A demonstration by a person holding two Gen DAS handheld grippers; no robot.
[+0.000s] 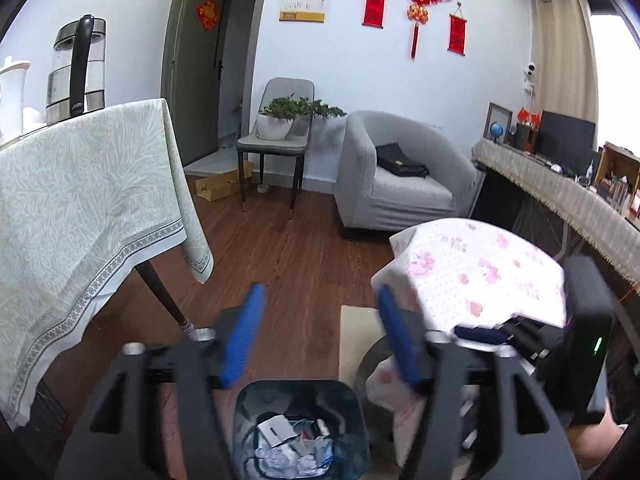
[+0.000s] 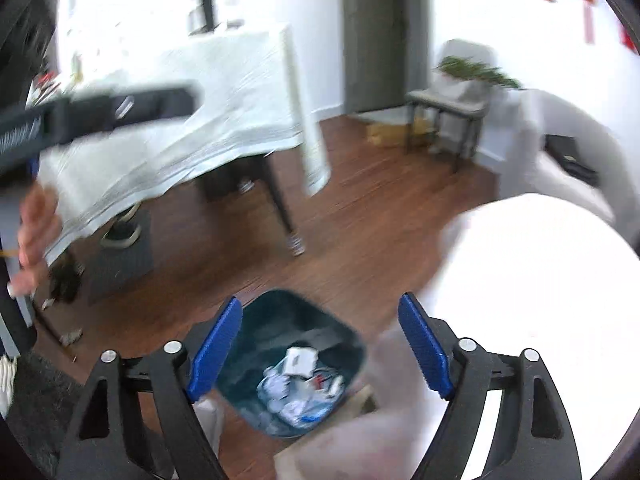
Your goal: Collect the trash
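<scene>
A dark teal trash bin stands on the wood floor, holding crumpled paper and wrappers. It also shows in the right wrist view with its trash. My left gripper is open and empty, above the bin. My right gripper is open and empty, also above the bin. The right gripper's body shows at the right of the left wrist view; the left gripper's body shows at the upper left of the right wrist view.
A table with a pale green cloth stands left, a kettle on it. A small table with a pink floral cloth is right of the bin. A grey armchair, a chair with a plant and a cardboard box stand behind.
</scene>
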